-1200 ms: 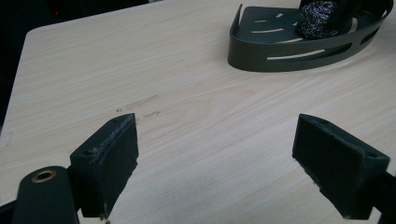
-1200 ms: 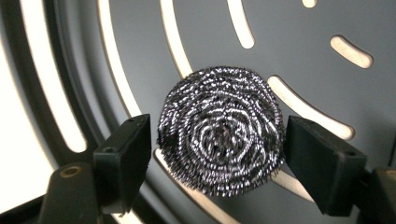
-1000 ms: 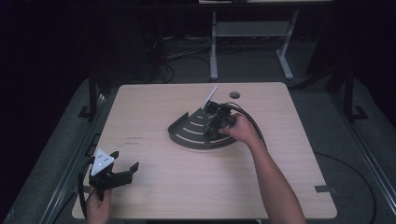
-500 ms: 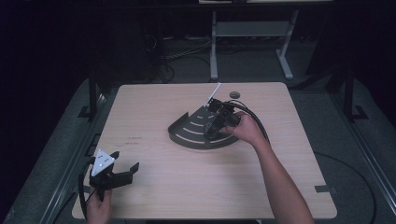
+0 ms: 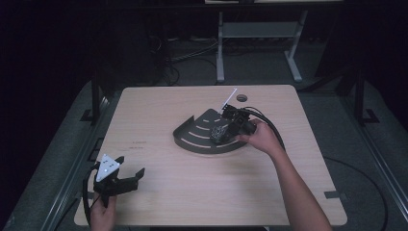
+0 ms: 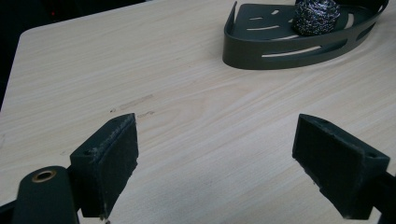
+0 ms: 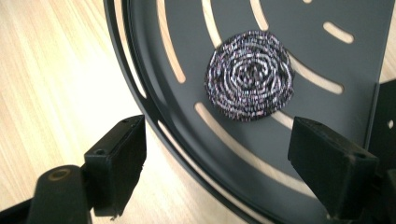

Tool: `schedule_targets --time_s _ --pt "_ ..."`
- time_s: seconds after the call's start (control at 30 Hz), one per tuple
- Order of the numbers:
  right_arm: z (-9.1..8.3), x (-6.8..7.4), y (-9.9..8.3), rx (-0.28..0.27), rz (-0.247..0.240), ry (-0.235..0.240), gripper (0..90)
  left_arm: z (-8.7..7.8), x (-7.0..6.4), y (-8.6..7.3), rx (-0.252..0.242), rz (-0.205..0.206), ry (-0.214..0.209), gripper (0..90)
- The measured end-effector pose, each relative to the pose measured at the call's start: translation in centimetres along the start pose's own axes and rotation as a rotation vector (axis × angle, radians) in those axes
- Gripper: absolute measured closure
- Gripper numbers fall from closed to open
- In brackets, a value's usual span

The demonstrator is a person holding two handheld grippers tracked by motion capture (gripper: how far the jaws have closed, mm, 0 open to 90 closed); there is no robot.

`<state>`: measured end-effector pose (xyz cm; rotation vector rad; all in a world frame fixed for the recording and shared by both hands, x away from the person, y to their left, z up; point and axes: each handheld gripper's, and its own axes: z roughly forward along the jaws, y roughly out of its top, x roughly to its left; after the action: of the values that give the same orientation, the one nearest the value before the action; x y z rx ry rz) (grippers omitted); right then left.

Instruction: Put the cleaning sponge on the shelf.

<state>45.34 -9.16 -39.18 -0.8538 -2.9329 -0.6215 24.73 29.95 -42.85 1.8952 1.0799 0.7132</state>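
A pale wood-grain counter (image 5: pixel 159 120) stands in a dark room. The right tool (image 7: pixel 233 158) hovers open and empty over the rim of a dark, slotted, fan-shaped metal tray (image 7: pixel 355 51). Just ahead of its jaws, on the tray floor, lies a round coiled steel-wool scourer (image 7: pixel 250 74), with no long axis. The left tool (image 5: pixel 115 179), open too, rests well apart near the counter's front corner.

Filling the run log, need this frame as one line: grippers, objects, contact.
left gripper: open, idle at near table edge | right gripper: open above steel scourer, no contact | scourer: lying in dark slotted tray | table: light wood
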Motion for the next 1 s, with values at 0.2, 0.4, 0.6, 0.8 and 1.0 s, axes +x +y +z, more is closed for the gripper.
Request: schedule_targets --time_s 0.2,0.4,0.6,0.8,1.0 --pt "-0.8 0.3 -1.1 -0.010 -0.001 -0.006 18.8 0.0 0.1 0.0 -0.001 -0.001 0.005 13.8" --pt "-1.6 0.4 -2.4 -0.025 0.006 -0.012 18.6 0.0 0.0 0.0 0.003 0.004 0.004 13.8" --pt "-2.0 0.3 -3.6 -0.026 0.019 -0.017 18.7 0.0 0.0 0.0 0.005 0.007 0.005 13.8" --pt "-2.4 0.1 -4.6 -0.029 0.028 -0.021 18.7 0.0 0.0 0.0 0.005 0.007 0.005 13.8" --pt "-2.5 0.3 -5.5 -0.026 0.027 -0.025 18.7 0.0 0.0 0.0 0.004 0.007 0.005 13.8"
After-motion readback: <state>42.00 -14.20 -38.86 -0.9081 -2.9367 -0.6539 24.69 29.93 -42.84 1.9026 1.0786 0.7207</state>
